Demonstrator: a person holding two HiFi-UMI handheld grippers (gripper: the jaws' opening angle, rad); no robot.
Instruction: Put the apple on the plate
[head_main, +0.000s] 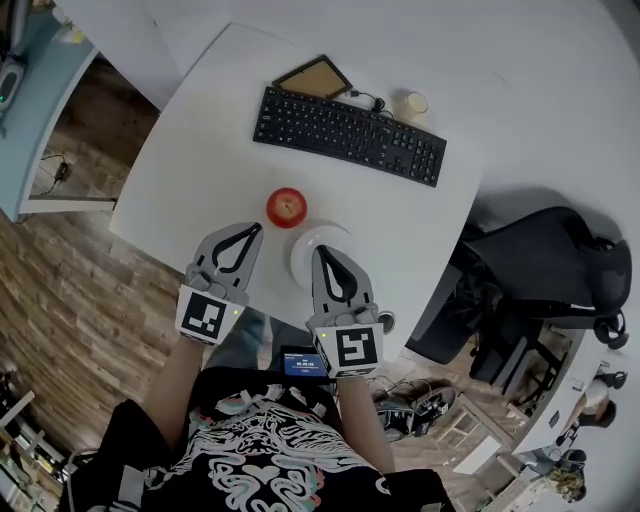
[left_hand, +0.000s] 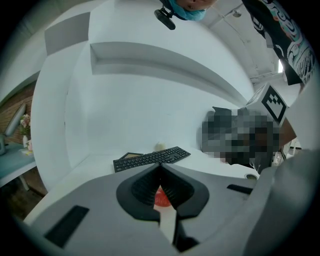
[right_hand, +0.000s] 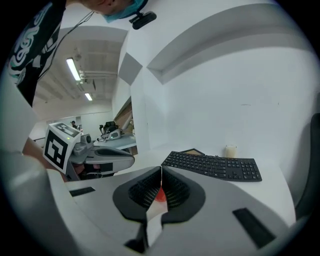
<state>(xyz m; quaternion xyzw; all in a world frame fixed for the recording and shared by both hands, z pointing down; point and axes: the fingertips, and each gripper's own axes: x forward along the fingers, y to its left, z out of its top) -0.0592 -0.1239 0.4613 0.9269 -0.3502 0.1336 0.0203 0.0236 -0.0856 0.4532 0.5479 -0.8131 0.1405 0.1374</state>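
The right gripper (right_hand: 161, 174) had its jaws pressed together, a sliver of red apple (right_hand: 160, 195) showing behind them. Beyond lay a black keyboard (right_hand: 215, 166) on the white table (right_hand: 149, 156), with the left gripper (right_hand: 127, 161) at the left

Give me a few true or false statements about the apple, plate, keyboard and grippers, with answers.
1. The apple is on the plate. False: it lies on the table, beside the plate.
2. The left gripper and right gripper are both shut and empty. True.
3. The keyboard is white. False: it is black.
4. The keyboard lies beyond the apple, farther from the person. True.
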